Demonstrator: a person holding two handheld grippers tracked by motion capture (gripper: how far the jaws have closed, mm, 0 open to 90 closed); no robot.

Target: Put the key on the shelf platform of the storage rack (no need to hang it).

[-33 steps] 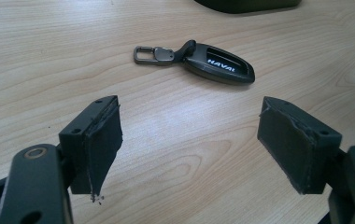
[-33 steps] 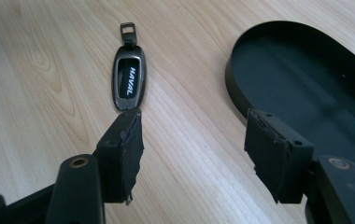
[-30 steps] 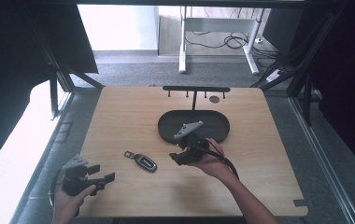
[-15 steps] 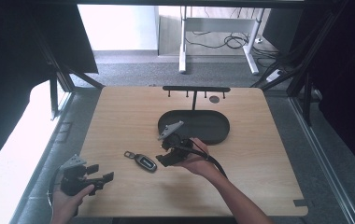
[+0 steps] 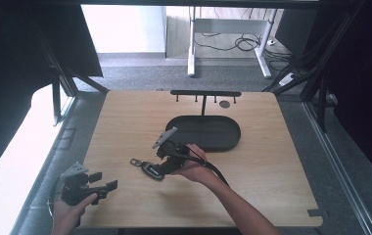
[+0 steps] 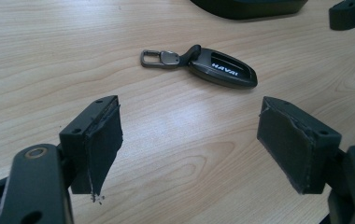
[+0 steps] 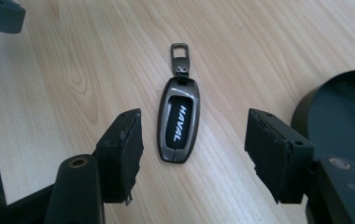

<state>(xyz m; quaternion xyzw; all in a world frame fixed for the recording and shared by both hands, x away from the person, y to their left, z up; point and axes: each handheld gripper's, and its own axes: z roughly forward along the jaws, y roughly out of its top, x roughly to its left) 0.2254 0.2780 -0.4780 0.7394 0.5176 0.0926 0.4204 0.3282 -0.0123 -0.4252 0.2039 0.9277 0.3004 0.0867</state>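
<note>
Key fob: a dark grey oval car key fob [image 7: 178, 122] with a metal clip is laid flat on the light wooden worktop [image 5: 272, 161], just beside the black oval tray [image 5: 233, 134].
Right gripper [image 7: 194, 149]: held over the fob, jaws apart, nothing clamped.
Left gripper [image 6: 189, 140]: held near the worktop's corner, jaws apart and empty.

A wooden table [image 5: 272, 186] stands on grey carpet [image 5: 140, 73], with a white desk frame [image 5: 228, 34] at twelve o'clock and bright daylight at nine.
</note>
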